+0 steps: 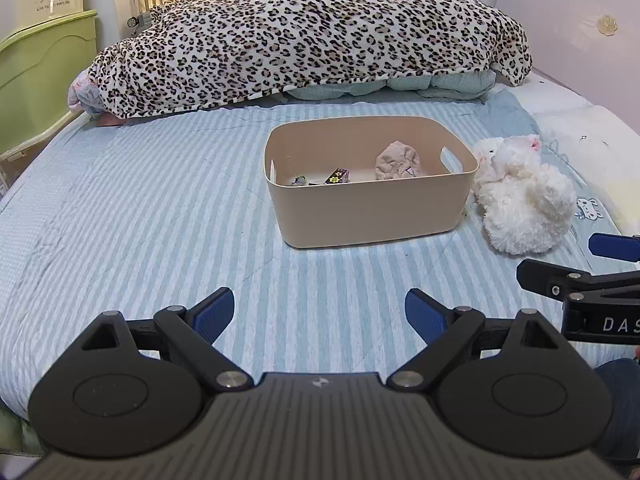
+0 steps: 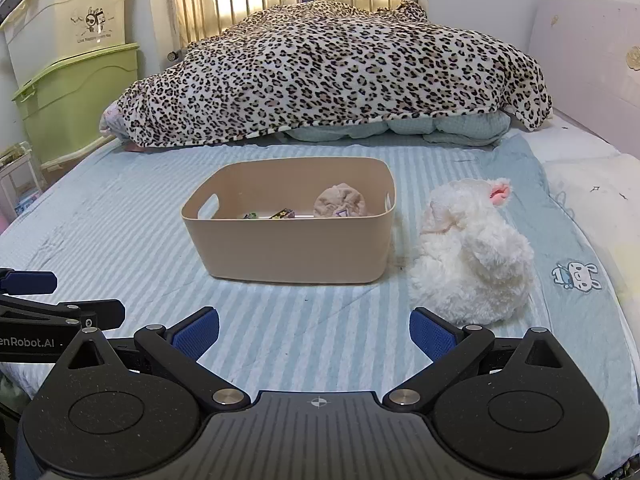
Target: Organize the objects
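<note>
A beige plastic bin (image 1: 372, 216) (image 2: 296, 252) stands on the striped bed. Inside it lie a beige plush lump (image 1: 398, 161) (image 2: 340, 202), a small dark patterned box (image 1: 338, 176) (image 2: 282, 213) and a small greenish item (image 1: 299, 179) (image 2: 251, 215). A white plush toy (image 1: 524, 200) (image 2: 472, 256) lies on the bed right of the bin, touching or nearly touching it. My left gripper (image 1: 320, 314) is open and empty, low over the bed in front of the bin. My right gripper (image 2: 314, 330) is open and empty, near the plush toy's front.
A leopard-print blanket (image 1: 304, 36) (image 2: 332, 76) is heaped at the back of the bed. Green and cream storage boxes (image 2: 76, 64) stand at the left. A pale headboard (image 1: 572, 28) runs along the right. A white pillow (image 2: 596, 196) lies at the right.
</note>
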`<state>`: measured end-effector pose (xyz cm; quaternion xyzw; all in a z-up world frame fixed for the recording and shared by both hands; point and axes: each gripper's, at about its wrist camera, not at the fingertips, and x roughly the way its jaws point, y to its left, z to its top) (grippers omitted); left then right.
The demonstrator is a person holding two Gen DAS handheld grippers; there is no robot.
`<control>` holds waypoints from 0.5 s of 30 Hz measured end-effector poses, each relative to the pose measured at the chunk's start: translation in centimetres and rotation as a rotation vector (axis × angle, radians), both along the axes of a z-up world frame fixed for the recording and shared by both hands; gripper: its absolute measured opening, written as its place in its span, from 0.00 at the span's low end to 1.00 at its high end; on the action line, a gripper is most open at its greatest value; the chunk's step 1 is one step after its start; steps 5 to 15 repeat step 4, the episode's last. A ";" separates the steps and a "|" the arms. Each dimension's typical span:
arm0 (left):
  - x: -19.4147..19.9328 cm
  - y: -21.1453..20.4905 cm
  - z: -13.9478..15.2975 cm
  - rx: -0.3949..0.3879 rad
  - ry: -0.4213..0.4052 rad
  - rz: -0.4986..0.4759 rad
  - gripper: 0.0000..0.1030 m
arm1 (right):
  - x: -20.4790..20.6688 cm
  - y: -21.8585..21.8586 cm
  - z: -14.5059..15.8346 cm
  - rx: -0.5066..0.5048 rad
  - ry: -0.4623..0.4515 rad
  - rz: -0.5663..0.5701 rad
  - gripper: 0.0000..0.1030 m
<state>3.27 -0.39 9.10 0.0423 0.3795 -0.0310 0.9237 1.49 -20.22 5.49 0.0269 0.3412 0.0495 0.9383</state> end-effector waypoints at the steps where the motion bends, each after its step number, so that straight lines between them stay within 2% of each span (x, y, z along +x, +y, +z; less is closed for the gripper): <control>1: 0.0 0.0 0.0 -0.001 -0.001 -0.001 0.90 | 0.0 0.0 0.0 0.000 -0.001 0.000 1.00; 15: 0.0 -0.1 0.0 -0.001 -0.001 -0.007 0.90 | 0.1 0.1 0.0 -0.003 -0.001 0.001 1.00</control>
